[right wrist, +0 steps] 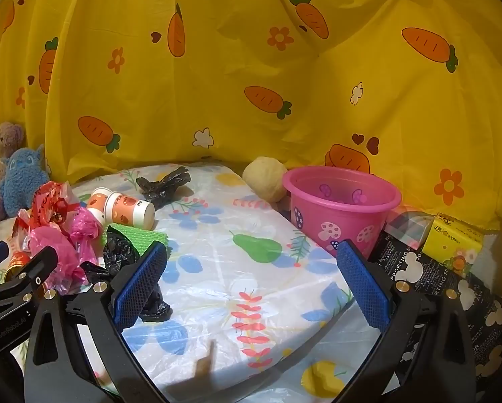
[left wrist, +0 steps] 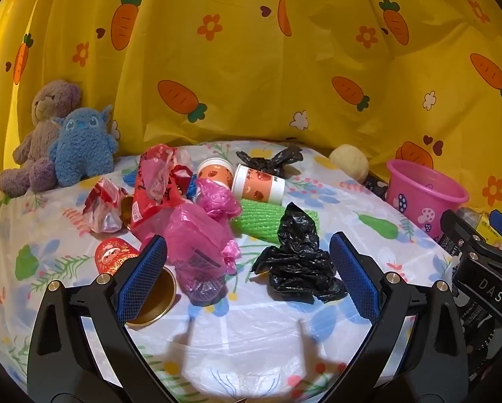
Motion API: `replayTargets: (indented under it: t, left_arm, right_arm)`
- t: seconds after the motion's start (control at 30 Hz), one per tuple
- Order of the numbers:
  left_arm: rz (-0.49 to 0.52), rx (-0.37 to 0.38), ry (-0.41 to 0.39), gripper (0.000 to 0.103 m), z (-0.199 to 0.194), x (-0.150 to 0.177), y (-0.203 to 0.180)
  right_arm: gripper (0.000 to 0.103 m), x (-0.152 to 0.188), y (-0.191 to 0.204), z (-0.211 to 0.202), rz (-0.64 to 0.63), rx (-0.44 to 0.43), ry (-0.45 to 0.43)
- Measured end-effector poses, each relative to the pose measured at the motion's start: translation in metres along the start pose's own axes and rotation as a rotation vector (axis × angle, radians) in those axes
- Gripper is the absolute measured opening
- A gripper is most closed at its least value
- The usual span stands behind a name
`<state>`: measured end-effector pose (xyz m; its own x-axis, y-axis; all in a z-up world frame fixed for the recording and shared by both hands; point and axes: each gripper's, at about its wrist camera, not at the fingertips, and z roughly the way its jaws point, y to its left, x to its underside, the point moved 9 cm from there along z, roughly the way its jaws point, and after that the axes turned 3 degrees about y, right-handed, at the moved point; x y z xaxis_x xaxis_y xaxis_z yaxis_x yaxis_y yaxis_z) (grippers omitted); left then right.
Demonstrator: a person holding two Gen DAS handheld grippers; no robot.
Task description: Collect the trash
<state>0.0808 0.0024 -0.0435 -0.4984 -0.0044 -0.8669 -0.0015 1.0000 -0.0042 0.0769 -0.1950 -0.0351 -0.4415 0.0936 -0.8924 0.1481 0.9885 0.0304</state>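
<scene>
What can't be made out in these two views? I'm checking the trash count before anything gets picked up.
- Gold tin: left wrist view, partly hidden behind the left hand-held gripper's pad.
- Items under the pink bags: covered, so the count is unclear.
- Pink bucket: right wrist view, its bottom is not visible past the rim.
- Yellow packet: print too small to read.
- Black bag: partly behind the right hand-held gripper.

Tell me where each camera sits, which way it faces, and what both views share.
Left wrist: sits on the left claw, faces the trash pile with the black bag; its open fingers and part of the right claw show.
Right wrist: sits on the right claw, faces the tablecloth and pink bucket; its open fingers show.
Shared: bucket, cups, plush toys, yellow curtain.
</scene>
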Motion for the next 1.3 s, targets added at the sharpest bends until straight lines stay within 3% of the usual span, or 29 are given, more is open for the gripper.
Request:
replayTargets:
  t: [1.3]
  left_arm:
    - [-0.014, 0.016, 0.003, 0.096, -0.0003, 0.0006, -0.0021]
  right_arm:
    - [0.098, -0.0017, 0.0004, -0.0049, -0.001, 0.001, -0.007]
